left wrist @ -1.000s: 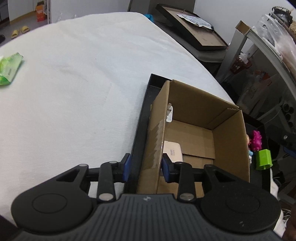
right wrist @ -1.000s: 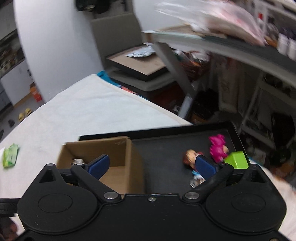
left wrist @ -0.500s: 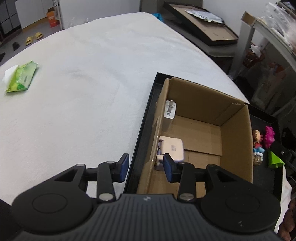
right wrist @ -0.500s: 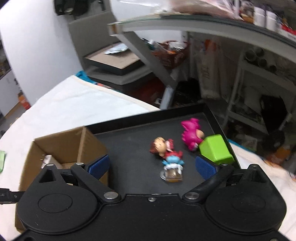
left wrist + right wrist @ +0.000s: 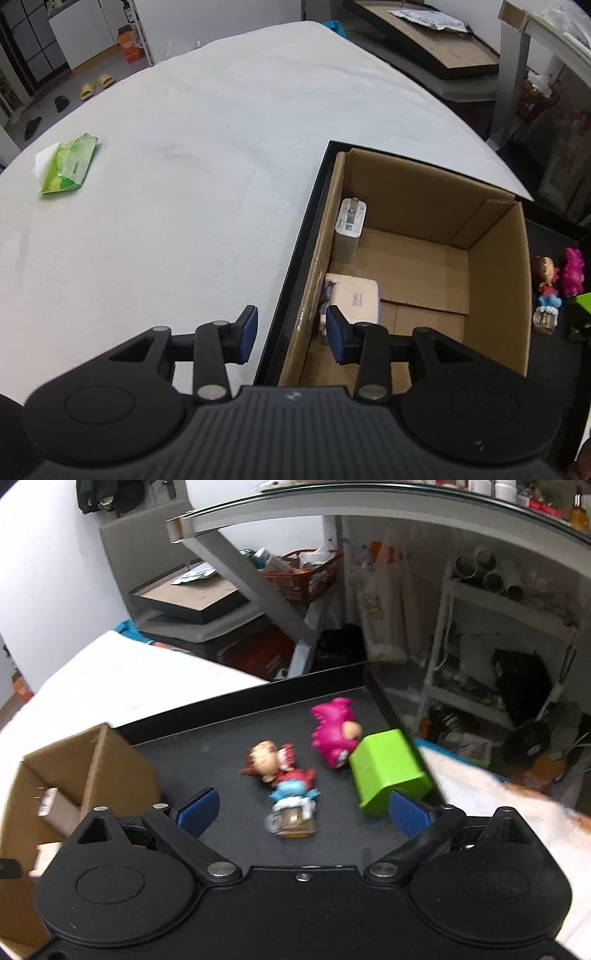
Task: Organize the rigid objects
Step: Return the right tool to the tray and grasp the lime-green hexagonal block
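A cardboard box [image 5: 495,280] stands in a black tray [image 5: 207,746] on the white table. Inside it, a white charger [image 5: 351,221] leans on the left wall and a flat white adapter [image 5: 356,299] lies on the floor. My left gripper [image 5: 291,334] is open and empty, its fingers either side of the box's left wall and the tray rim, held above them. In the tray's open part lie a brown-haired doll [image 5: 273,764], a blue figure on a clear base [image 5: 291,808], a pink figure [image 5: 332,734] and a green block [image 5: 388,771]. My right gripper [image 5: 303,814] is open just before the blue figure.
A green tissue pack [image 5: 68,164] lies far left on the white tablecloth [image 5: 184,184]. Beyond the table's right edge stand a glass-topped desk [image 5: 369,506], a white shelf rack [image 5: 480,646] and stacked framed boards [image 5: 192,598].
My left gripper has drawn back and up from the box, still open. My right gripper has swung right, from over the box to in front of the toys in the tray.
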Motion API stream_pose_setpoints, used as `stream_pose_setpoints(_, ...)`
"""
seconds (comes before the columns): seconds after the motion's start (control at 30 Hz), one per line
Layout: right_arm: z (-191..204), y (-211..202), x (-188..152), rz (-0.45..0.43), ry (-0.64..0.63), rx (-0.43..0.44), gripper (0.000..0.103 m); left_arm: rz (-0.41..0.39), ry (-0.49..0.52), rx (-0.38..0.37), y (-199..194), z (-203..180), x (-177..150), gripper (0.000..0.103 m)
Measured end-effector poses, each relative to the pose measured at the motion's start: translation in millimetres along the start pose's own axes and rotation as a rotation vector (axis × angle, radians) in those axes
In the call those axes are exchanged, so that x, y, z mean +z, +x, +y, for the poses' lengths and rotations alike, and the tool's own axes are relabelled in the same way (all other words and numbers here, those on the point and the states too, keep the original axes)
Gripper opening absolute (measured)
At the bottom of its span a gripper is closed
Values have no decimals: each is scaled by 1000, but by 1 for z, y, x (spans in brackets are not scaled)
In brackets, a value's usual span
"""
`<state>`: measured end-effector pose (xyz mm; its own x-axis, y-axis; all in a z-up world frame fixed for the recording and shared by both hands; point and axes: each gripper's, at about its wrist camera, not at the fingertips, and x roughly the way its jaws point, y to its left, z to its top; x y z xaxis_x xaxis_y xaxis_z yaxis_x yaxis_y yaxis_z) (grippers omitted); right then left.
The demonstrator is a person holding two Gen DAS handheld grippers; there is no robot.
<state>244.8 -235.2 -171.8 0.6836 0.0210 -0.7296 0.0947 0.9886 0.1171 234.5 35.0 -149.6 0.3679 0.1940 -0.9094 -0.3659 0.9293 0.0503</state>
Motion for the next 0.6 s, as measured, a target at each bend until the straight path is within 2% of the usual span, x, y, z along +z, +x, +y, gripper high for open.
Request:
stream_pose_setpoints(0.17,-11,13,4,-27,-33,-83,93,7,-2,73,4,-8,-3,39)
stream_pose_setpoints(0.2,-14,15,4,-34,-40,-95,88,3,-5,85,4,-10,-3,39)
stream_pose_setpoints(0.23,-18,18,3,-34,-39,-97,83,-2,-5,93,3,-12,-2,39)
stream_pose_setpoints(0.33,-24,26,4,-30,-37,-97,76,-12,2,120,0,-19,0,39)
stream_pose_setpoints(0.4,-23,32,6,-33,-60,-107,73,-14,6,133,-1,-22,1,39)
stream_pose_setpoints(0.5,-30,43,7,2,-28,-106,72,-5,11,154,0,-27,3,39)
stream_pose_setpoints(0.6,-33,51,7,26,-16,-93,63,-7,19,165,0,-31,6,39)
